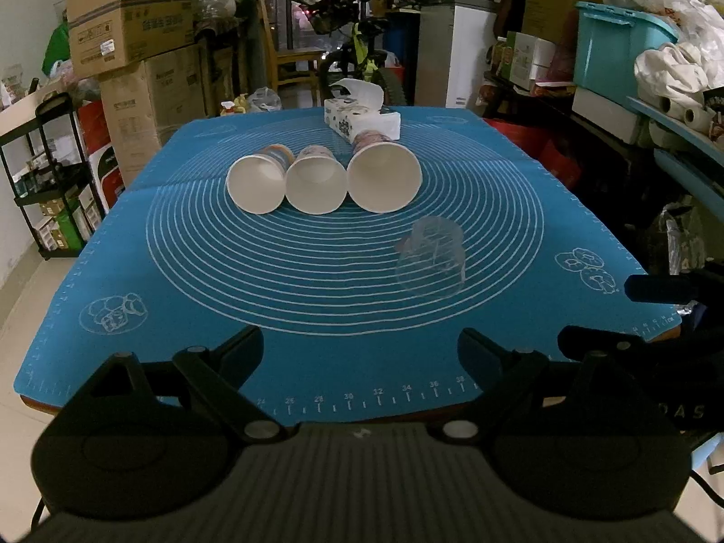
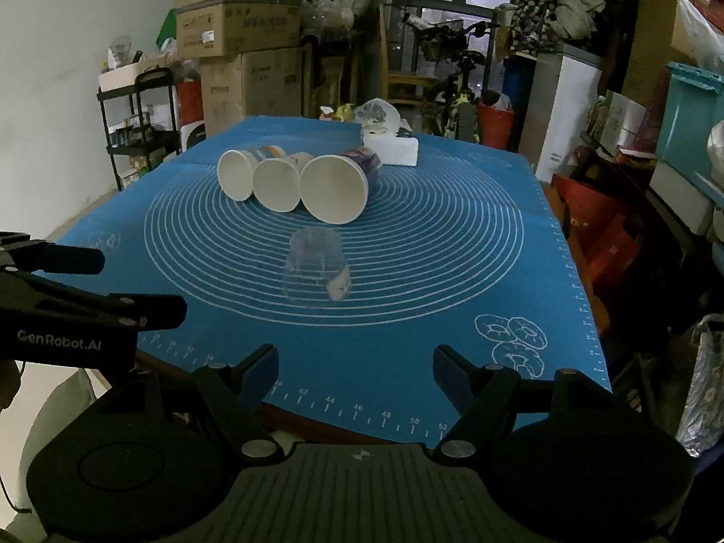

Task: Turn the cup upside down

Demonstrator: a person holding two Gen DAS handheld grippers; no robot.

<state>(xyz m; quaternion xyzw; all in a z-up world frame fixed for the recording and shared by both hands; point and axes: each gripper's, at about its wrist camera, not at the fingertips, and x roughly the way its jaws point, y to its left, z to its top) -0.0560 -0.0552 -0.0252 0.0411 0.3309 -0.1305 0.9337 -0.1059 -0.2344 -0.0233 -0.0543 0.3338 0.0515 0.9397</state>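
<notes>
A clear plastic cup (image 1: pixel 432 257) lies on its side on the blue mat (image 1: pixel 316 298), its mouth toward me; it also shows in the right wrist view (image 2: pixel 314 267). Behind it three paper cups lie on their sides in a row, mouths toward me: left (image 1: pixel 258 183), middle (image 1: pixel 315 184), right (image 1: pixel 384 177); they also show in the right wrist view (image 2: pixel 334 188). My left gripper (image 1: pixel 359 344) is open and empty over the mat's near edge. My right gripper (image 2: pixel 355 364) is open and empty, near the front edge, short of the clear cup.
A tissue box (image 1: pixel 362 117) stands at the mat's far side behind the paper cups. Cardboard boxes (image 1: pixel 131 36) and a black shelf (image 1: pixel 50 172) are to the left. Bins and clutter (image 1: pixel 633 54) line the right. The left gripper shows in the right wrist view (image 2: pixel 90 307).
</notes>
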